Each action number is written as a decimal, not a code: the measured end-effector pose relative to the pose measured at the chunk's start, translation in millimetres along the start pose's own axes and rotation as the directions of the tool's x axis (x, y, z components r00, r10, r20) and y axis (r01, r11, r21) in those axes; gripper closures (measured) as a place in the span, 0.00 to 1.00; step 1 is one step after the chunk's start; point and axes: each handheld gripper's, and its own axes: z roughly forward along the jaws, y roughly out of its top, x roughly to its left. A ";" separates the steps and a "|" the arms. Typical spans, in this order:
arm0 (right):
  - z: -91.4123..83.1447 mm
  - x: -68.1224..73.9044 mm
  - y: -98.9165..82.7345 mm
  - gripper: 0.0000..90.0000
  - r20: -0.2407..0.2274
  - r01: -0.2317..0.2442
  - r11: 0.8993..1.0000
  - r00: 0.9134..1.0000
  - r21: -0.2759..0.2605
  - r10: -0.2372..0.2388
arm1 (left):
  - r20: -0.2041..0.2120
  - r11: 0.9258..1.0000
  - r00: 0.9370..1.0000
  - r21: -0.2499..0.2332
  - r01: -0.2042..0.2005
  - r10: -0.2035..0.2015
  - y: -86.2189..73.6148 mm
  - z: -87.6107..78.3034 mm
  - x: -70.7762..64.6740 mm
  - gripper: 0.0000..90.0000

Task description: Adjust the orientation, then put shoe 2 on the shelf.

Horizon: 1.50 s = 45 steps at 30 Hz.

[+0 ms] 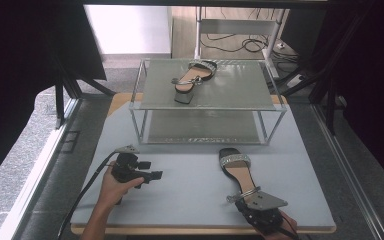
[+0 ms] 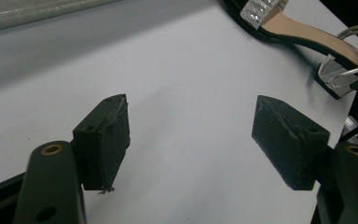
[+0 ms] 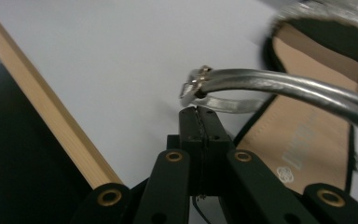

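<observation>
A black sandal (image 1: 235, 172) with a glittery toe band and a silver ankle strap lies on the grey table, heel toward me. It also lies at the upper right in the left gripper view (image 2: 307, 35). My right gripper (image 1: 247, 202) sits at its heel, jaws shut together (image 3: 196, 114). Their tips meet the silver strap (image 3: 261, 86), and I cannot tell whether the strap is pinched. My left gripper (image 1: 152, 170) hovers low over the table at the left, open, with nothing between its pads (image 2: 191, 135). A matching sandal (image 1: 192, 77) rests on the rack's top shelf.
A two-level wire-frame rack (image 1: 210, 102) stands at the back of the table board (image 1: 190, 190). The board's wooden front edge (image 3: 51, 121) runs close to my right gripper. Cables and a stand (image 1: 240, 30) lie on the floor beyond.
</observation>
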 end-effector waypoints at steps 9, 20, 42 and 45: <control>-10.6 -29.1 -21.4 0.93 0.048 -0.071 0.997 0.996 0.012 0.070 | 0.002 1.000 1.000 0.005 0.000 0.000 -0.9 -0.6 -1.3 0.31; -58.6 -25.2 -45.8 0.59 0.028 -0.148 0.984 0.988 -0.103 0.152 | 0.015 1.000 1.000 0.005 0.008 -0.008 -1.7 -1.1 -2.6 0.31; -19.2 -99.6 60.9 0.47 0.005 -0.136 0.988 0.991 0.074 0.136 | 0.029 1.000 1.000 -0.018 0.004 -0.003 -2.6 -8.8 -4.4 0.31; -11.5 -101.9 66.7 0.47 0.004 -0.132 0.985 0.991 0.109 0.132 | 0.028 1.000 1.000 -0.015 0.005 -0.005 -3.0 -7.9 -5.4 0.32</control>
